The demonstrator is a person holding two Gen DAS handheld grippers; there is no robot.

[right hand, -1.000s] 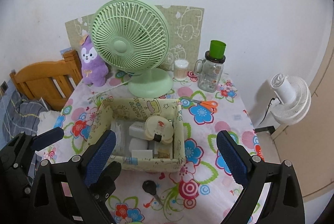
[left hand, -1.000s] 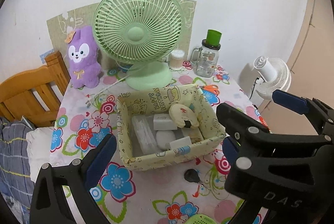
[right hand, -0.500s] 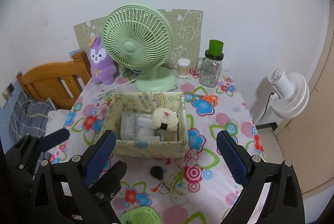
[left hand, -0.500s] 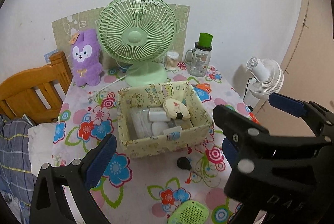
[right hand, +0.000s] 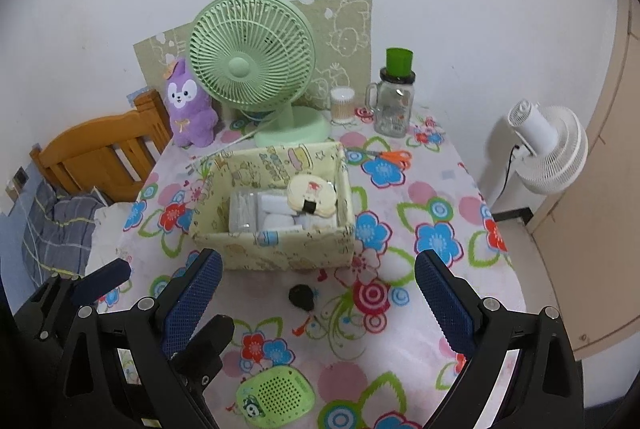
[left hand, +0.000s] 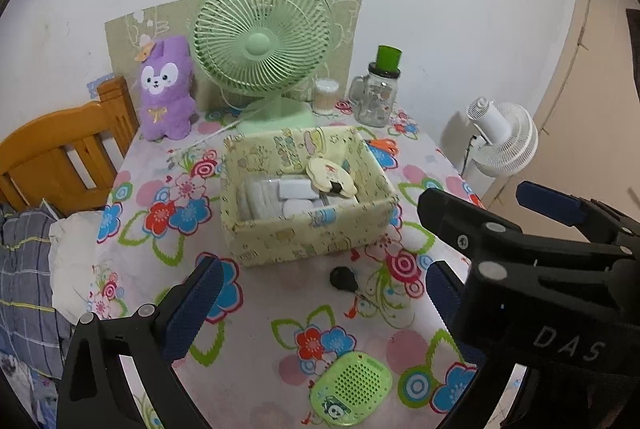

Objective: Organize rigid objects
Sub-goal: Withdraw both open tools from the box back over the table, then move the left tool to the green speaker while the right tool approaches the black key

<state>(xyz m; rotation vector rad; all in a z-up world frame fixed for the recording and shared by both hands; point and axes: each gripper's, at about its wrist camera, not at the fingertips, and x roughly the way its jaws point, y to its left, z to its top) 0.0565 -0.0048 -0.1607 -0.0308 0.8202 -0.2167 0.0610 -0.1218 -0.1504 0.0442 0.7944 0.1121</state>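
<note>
Lying between both spread hand-held grippers (right hand: 316, 293): black key (right hand: 301, 296), before box (right hand: 280, 249).

place: home bedroom | cues: wooden bed frame (left hand: 68, 149), plush toy (left hand: 166, 89), floral tablecloth (left hand: 280, 313), desk fan (left hand: 262, 41)

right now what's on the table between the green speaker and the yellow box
A black key lies on the flowered cloth between the green speaker and the yellow box, apart from both. The right wrist view shows it best; otherwise that stretch is bare.
</note>
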